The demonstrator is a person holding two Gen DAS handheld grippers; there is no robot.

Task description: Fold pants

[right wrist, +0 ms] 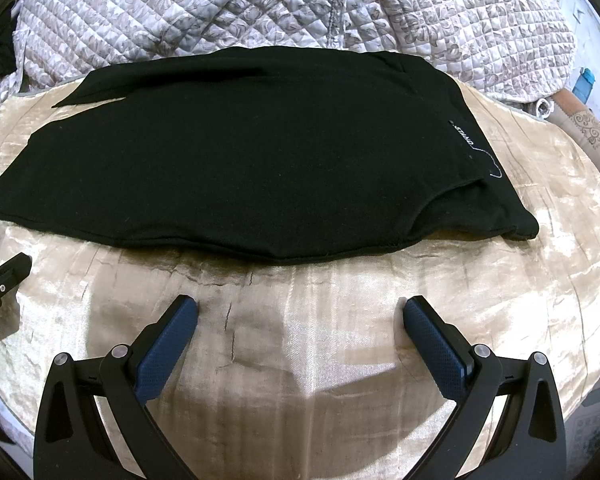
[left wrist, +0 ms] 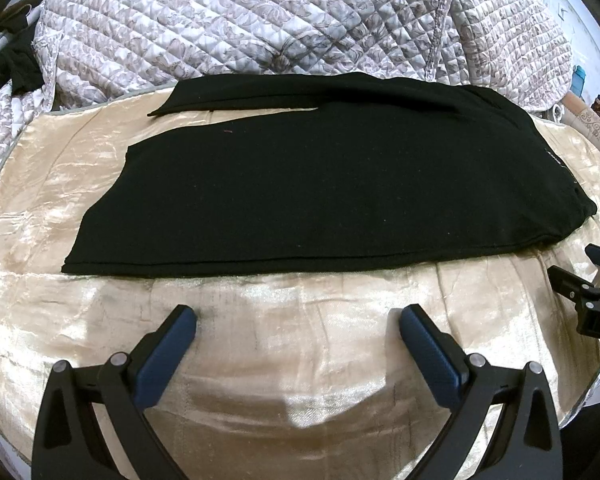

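Black pants point(left wrist: 320, 180) lie flat on a shiny beige cloth point(left wrist: 280, 360), legs folded over one another and pointing left, waistband at the right. In the right wrist view the same pants point(right wrist: 260, 160) show a small white label point(right wrist: 466, 136) near the waist. My left gripper point(left wrist: 298, 320) is open over bare cloth just in front of the pants' near edge, holding nothing. My right gripper point(right wrist: 300, 312) is open too, a little short of the near hem. Each gripper shows at the edge of the other's view, the right gripper point(left wrist: 596, 280) and the left gripper point(right wrist: 0, 276).
A quilted grey-and-white floral blanket point(left wrist: 260, 20) is heaped behind the pants. A dark garment point(left wrist: 16, 64) hangs at the far left. Patterned items and a blue object point(right wrist: 586, 80) sit at the far right beyond the cloth edge.
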